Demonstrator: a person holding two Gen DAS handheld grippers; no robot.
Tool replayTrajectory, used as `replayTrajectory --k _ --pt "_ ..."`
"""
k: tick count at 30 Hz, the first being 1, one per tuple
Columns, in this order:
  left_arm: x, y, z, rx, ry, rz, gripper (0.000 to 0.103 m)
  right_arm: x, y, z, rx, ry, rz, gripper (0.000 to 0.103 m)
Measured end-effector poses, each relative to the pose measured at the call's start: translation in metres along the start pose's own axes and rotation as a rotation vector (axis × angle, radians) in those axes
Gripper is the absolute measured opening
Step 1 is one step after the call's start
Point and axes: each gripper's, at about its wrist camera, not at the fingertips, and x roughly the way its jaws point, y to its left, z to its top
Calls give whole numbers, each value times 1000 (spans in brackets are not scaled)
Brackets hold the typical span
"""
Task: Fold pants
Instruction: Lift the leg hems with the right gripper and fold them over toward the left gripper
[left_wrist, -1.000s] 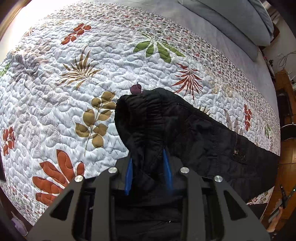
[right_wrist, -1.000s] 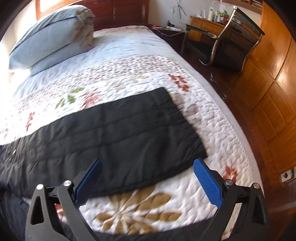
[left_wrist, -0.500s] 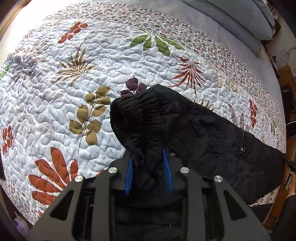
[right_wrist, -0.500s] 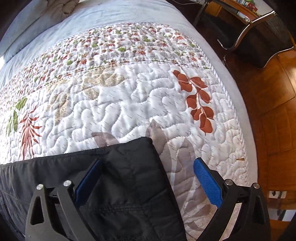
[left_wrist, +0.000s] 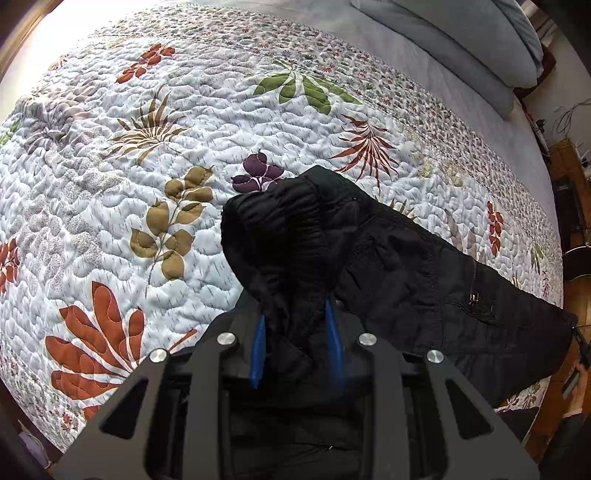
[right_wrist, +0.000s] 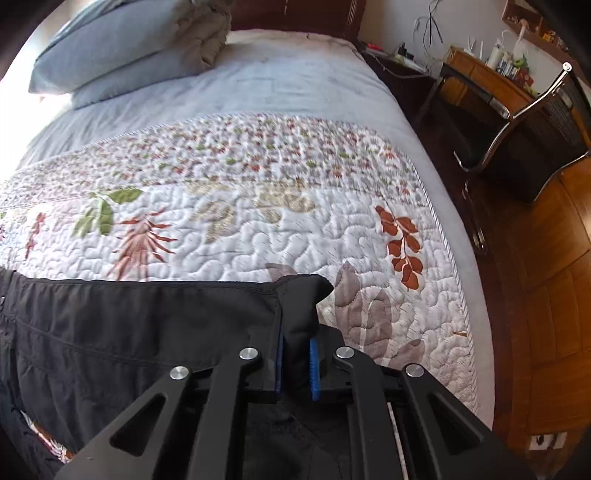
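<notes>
Black pants (left_wrist: 399, 266) lie stretched across a white quilt with a leaf print (left_wrist: 155, 155). My left gripper (left_wrist: 295, 343) is shut on the bunched elastic waistband, which bulges up in a dark hump in front of its blue pads. In the right wrist view the pants (right_wrist: 129, 332) run off to the left, and my right gripper (right_wrist: 295, 365) is shut on the hem corner of a leg, a fold of black cloth pinched between the blue pads. The cloth under both grippers is hidden by their black frames.
Grey pillows (right_wrist: 122, 48) are stacked at the head of the bed, on a plain grey sheet (right_wrist: 295, 81). The bed's right edge drops to a wooden floor (right_wrist: 546, 277); a metal-framed chair (right_wrist: 532, 133) and a cluttered desk (right_wrist: 480, 74) stand beyond it.
My right gripper swung over the leg end of the pants and its wide-open jaws closed on the hem corner. The left gripper kept its hold on the waistband, almost still.
</notes>
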Motion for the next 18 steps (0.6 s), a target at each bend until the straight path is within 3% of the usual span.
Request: replayTrajectory --k 5,10,13,18 --pt "-17 0 -17 10 -35 -66 26 -93 26 -35 -45 -156 34 10" --pt "-40 2 -41 34 -72 -140 26 -172 38 -102 -21 -283 86 10" --pt "-56 6 -60 49 -90 -178 26 -207 34 -150 45 -350 97 9" --pt "-83 21 -93 47 -129 -258 26 -240 0 -232 266 -414 117 9"
